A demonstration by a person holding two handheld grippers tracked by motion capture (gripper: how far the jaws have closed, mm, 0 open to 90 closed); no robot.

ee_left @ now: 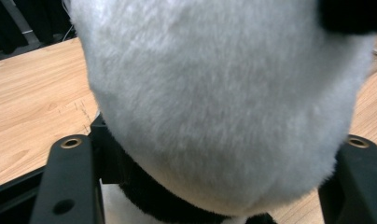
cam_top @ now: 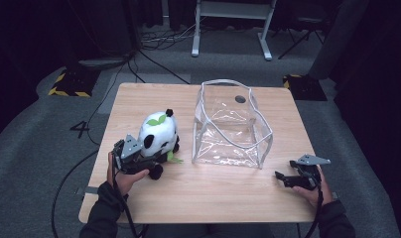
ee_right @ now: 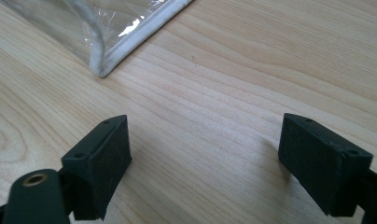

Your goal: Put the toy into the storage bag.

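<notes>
Now the left gripper (cam_top: 141, 159) has its jaws set either side of a black-and-white plush panda (cam_top: 159, 136) with green leaves on its head.

It sits on the light wooden bench (cam_top: 223, 193), left of the middle and towards the near edge, just beside a clear plastic bag with white piping (cam_top: 232, 126) that stands open mid-bench. From the left gripper view, white fur (ee_left: 224, 93) bulges between the jaws; whether they squeeze it I cannot tell. Over by the near right corner, the right gripper (cam_top: 288, 179) rests low, jaws wide apart around bare wood, the bag's corner (ee_right: 100, 65) ahead.
</notes>
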